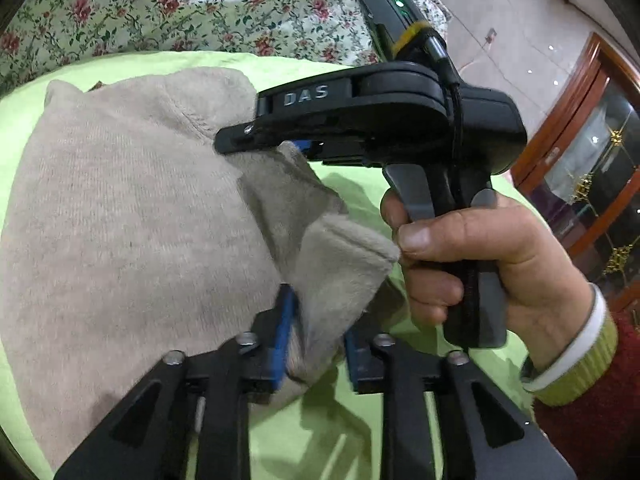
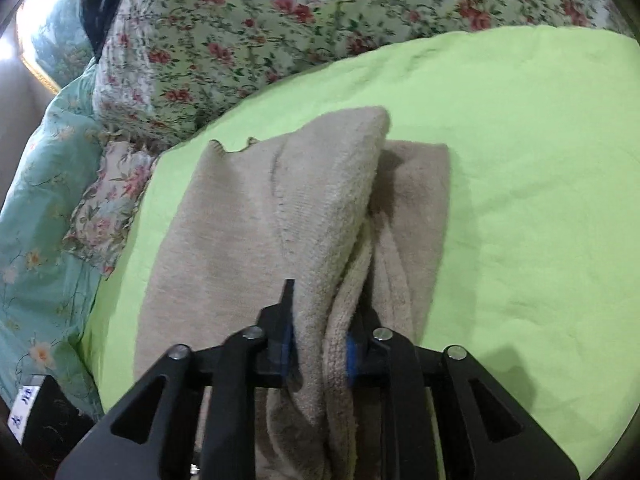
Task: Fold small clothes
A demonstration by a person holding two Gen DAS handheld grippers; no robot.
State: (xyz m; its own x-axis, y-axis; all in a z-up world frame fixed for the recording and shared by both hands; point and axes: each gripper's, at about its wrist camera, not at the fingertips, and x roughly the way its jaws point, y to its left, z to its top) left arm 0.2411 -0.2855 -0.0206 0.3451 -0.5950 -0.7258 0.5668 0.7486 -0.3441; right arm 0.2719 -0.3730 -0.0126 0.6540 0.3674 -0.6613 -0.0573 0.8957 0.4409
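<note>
Both tools, left (image 1: 316,344) and right (image 2: 322,350), pinch beige sweater (image 2: 248,216) edges; green sheet (image 2: 520,200) lies open alongside.

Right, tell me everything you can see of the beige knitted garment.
The beige knitted garment looks like soft, fuzzy wool with a seam line and a slightly frayed far edge. It lies partly folded on the lime green sheet, one layer doubled over another, with a bunched fold lifted off the flat part. The right gripper has a thick bundle of it between its fingers, pads pressing on it. The left gripper has a cuff-like end between its fingers; whether they press is unclear.
</note>
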